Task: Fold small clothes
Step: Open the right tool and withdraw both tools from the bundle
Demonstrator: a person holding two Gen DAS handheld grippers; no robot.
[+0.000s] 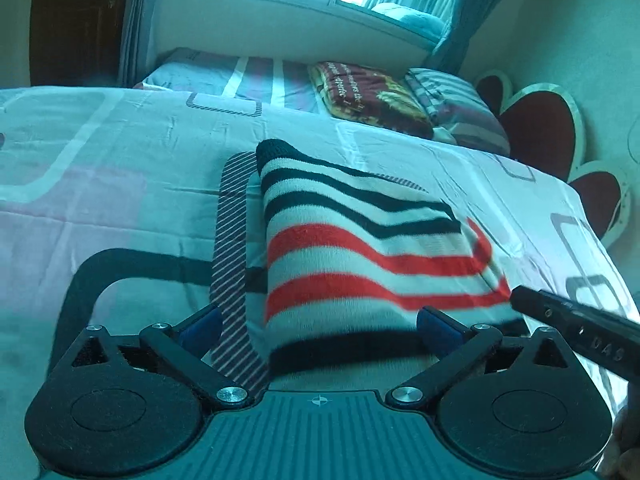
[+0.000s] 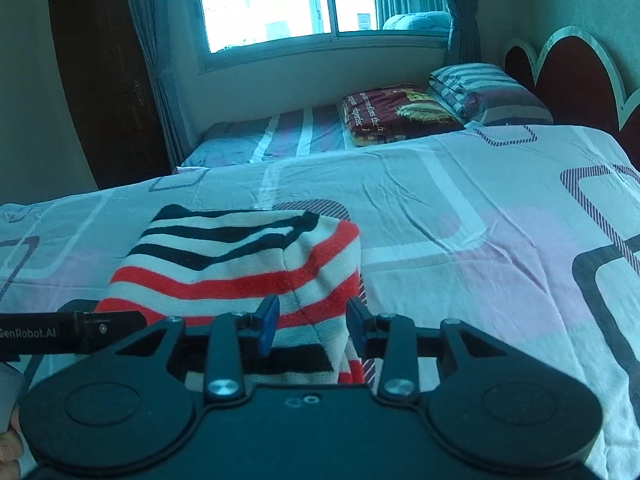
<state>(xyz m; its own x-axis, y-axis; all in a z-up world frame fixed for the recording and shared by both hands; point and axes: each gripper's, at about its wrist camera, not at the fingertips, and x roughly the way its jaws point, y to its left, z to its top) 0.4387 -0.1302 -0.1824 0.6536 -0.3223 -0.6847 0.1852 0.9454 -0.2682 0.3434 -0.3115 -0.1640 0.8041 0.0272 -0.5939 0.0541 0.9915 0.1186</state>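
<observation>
Both grippers, left (image 1: 318, 326) and right (image 2: 312, 326), spread wide over striped knit (image 1: 360, 248) on bed (image 1: 120, 184); pinch near corners evenly before folding.

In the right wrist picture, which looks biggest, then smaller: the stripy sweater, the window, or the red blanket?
1. Window
2. Striped sweater, close in size; it looks big because it is near the camera
3. Red blanket, smallest, but far away

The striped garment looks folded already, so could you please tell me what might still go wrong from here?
1. Both grippers, left and right, are open around the garment's near edge; closing could catch only the top layer and undo the fold.
2. The bedsheet is wrinkled and soft, so a dragged garment may bunch up.
</observation>
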